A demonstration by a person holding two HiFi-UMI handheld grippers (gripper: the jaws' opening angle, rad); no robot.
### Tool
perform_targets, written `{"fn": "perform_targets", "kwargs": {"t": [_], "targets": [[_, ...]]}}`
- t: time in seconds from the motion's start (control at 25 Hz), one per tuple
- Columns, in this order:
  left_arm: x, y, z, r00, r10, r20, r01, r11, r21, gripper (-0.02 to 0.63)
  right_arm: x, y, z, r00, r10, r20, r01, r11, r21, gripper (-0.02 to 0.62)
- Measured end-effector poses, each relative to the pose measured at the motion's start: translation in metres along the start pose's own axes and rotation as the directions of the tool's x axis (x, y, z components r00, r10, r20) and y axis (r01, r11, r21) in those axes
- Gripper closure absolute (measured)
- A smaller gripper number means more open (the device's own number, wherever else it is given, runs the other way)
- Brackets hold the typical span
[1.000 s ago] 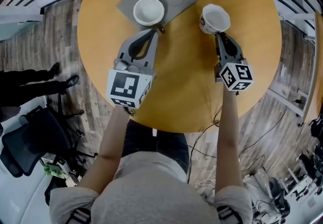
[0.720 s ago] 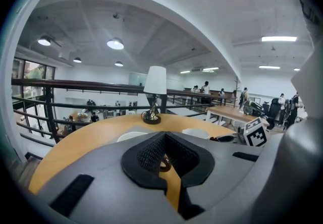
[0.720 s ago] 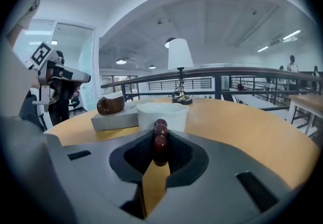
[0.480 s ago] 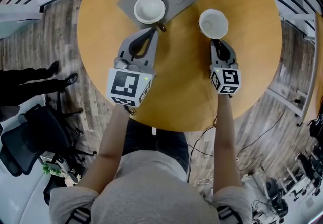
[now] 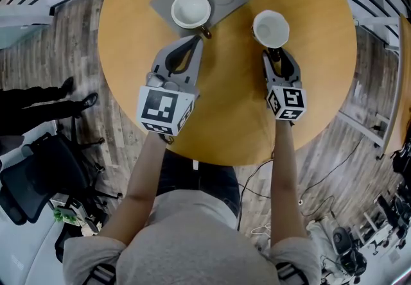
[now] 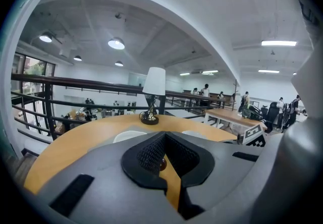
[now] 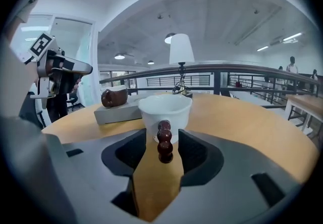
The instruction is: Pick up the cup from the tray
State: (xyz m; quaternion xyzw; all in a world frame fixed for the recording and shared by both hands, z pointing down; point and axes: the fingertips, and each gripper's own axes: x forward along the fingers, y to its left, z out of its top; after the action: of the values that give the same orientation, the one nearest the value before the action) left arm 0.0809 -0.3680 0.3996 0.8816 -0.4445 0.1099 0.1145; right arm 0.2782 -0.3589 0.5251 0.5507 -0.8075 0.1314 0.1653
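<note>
The cup [image 7: 166,108] handle [image 7: 164,142] looks beaded only in right gripper view.

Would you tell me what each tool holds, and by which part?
The left tool grips the tray cup by its handle. The right tool, jaws just opened, holds nothing; the table cup's handle stands between them.
</note>
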Motion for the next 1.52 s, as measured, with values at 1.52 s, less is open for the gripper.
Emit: {"fn": "perform_targets", "kwargs": {"t": [1.52], "targets": [[-0.084, 0.078, 0.000, 0.977, 0.207, 0.059, -0.203, 0.977, -0.064, 0.600, 0.079, 0.169, 0.073, 0.967, 0.238, 0.093, -0.233, 0.970, -0.064, 0.420]]}}
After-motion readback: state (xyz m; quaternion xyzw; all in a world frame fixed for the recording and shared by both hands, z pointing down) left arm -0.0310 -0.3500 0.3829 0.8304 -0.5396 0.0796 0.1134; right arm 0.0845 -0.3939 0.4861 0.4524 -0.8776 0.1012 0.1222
